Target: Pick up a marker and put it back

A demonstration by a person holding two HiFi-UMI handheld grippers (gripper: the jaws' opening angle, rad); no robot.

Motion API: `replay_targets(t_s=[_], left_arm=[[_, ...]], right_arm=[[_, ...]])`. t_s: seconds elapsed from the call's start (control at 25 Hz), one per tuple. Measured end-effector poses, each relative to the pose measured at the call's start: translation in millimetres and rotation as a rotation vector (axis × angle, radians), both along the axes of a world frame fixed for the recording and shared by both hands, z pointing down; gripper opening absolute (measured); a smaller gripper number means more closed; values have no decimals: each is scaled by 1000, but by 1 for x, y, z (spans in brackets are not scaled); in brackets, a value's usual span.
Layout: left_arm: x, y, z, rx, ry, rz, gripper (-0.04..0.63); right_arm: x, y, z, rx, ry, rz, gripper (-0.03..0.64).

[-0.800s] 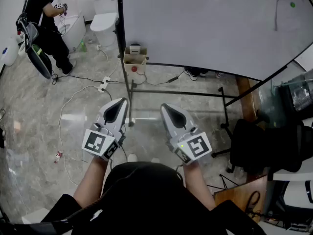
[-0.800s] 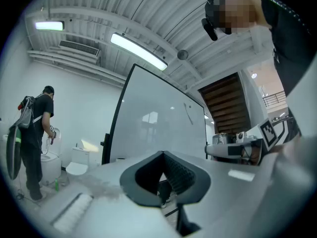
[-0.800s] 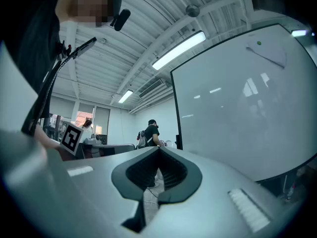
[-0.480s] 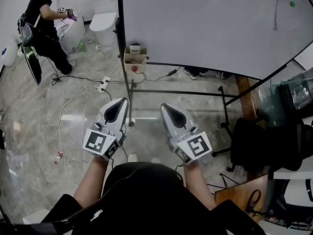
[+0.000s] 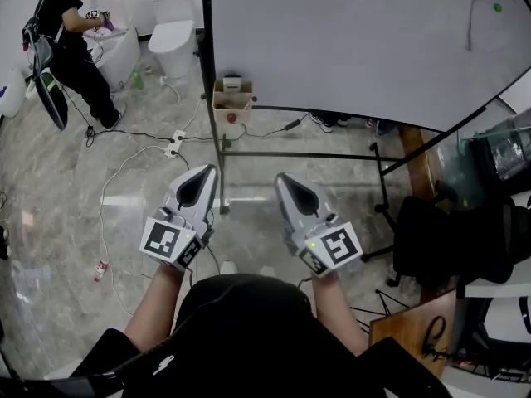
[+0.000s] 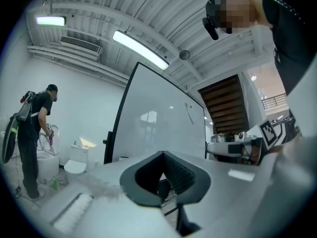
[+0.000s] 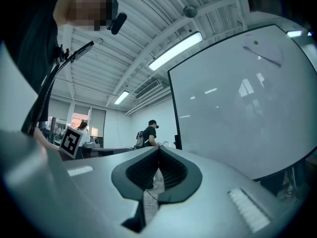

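The fingers (image 6: 179, 174) of your left gripper (image 5: 202, 171) are pressed together with nothing between them, and your right gripper (image 5: 287, 179) is the same. You hold both side by side, pointing toward the whiteboard (image 5: 348, 40). No view shows the marker clearly.

Left hand-held gripper (image 5: 205, 172) and right hand-held gripper (image 5: 285, 179) are hovering side by side before the whiteboard (image 5: 357, 40); a box (image 5: 231, 99) is sitting by its left leg, a toilet (image 5: 172, 38) standing beyond.
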State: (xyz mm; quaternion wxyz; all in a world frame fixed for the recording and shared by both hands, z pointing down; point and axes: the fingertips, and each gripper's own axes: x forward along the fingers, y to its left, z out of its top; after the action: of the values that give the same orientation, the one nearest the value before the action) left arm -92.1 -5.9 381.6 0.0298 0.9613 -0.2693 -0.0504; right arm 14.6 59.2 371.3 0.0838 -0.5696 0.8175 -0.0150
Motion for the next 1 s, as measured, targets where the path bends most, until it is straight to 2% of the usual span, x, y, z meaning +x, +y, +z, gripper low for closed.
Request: replay_targets(t_s=[0.68,1.0], left_arm=[[-38,-26,10,-15,-2,62,0],[-42,-32,13,-20,2,72,0]], right_arm=[[-36,-23,8,-21,-1,74,9],[-41,-29,10,-24,-5,81,9]])
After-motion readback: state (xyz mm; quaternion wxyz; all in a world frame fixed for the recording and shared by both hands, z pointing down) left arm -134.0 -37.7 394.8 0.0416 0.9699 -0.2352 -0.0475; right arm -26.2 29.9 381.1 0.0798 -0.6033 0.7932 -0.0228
